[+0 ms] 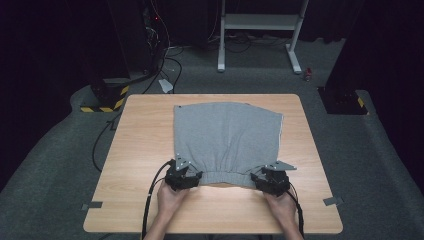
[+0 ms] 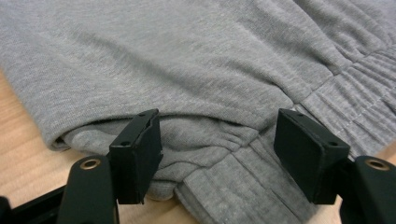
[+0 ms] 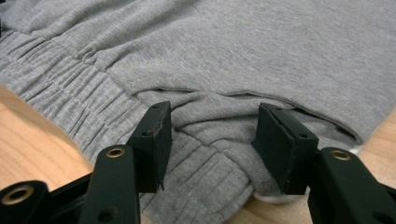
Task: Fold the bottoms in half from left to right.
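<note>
While the shorts (image 1: 227,140) lay straight ahead, waistband across, left tongs (image 1: 199,176) and right tongs (image 1: 255,178) gaped at its corners, gripping nothing.

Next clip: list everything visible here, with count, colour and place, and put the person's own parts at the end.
garment: one, grey, flat on the middle of the table, gathered elastic band at the near edge
table: one, light wood, centre of the room
tape patches: two, grey, at the table's near corners
striped base: one, black and yellow, floor, far left
white frame: one, floor behind the table
small red thing: one, floor by the frame's foot, too small to identify
left tongs: black, jaws apart astride the band's left corner
right tongs: black, jaws apart astride the band's right corner
hands: two, near table edge, each holding one tongs
</note>
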Demonstrator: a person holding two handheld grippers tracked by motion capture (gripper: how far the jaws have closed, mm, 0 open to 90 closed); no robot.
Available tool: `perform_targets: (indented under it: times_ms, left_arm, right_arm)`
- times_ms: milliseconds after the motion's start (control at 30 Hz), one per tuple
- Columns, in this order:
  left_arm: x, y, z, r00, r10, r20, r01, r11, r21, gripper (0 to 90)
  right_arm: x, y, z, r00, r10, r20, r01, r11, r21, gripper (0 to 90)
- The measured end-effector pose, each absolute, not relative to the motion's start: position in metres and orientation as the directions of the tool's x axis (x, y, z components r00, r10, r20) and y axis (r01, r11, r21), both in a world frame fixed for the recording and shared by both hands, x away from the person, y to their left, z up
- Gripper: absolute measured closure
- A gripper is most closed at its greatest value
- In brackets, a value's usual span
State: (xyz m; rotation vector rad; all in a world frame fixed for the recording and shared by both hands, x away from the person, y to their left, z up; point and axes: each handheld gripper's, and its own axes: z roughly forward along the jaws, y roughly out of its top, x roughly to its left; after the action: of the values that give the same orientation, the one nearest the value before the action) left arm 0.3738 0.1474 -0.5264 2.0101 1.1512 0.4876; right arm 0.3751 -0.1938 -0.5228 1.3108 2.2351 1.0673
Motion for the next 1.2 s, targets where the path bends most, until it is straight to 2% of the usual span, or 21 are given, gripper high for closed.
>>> perform_targets:
  times_ms: [1200]
  left_arm:
    - [0.316,0.149,-0.527,0.567,0.821,-0.064,0.555,-0.323,0.767,31.7]
  right_arm:
    - [0.322,-0.200,-0.523,-0.564,0.823,0.062,0.573,0.337,0.747,45.3]
